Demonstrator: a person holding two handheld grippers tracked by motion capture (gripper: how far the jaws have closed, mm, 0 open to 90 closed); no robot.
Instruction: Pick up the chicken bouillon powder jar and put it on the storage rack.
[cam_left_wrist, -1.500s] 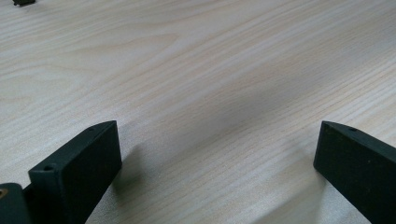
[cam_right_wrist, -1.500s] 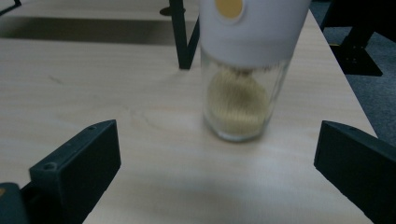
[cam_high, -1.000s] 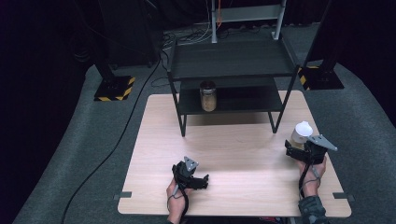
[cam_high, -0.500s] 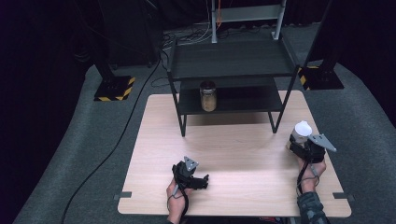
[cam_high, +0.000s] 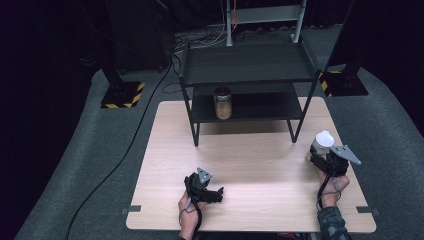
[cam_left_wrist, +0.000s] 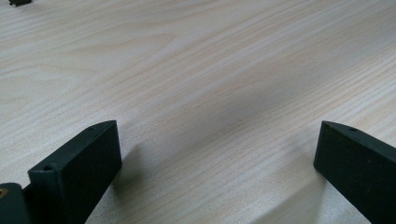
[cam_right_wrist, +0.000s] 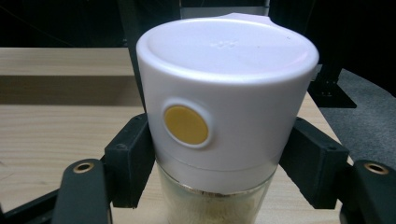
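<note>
On the table's right, right gripper (cam_right_wrist: 215, 163) pinches white-lidded jar (cam_right_wrist: 224, 102), yellow dot, no legible writing; left gripper (cam_left_wrist: 215, 177) spread.

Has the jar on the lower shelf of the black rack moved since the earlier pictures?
No. In the high view the jar stands at the same spot on the lower shelf of the black rack, right of the rack's front left leg, as before.

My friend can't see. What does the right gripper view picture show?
A jar with a big white lid, yellow dot on its side, is squeezed in the right claw. It holds pale powder and stands on a wooden table.
</note>
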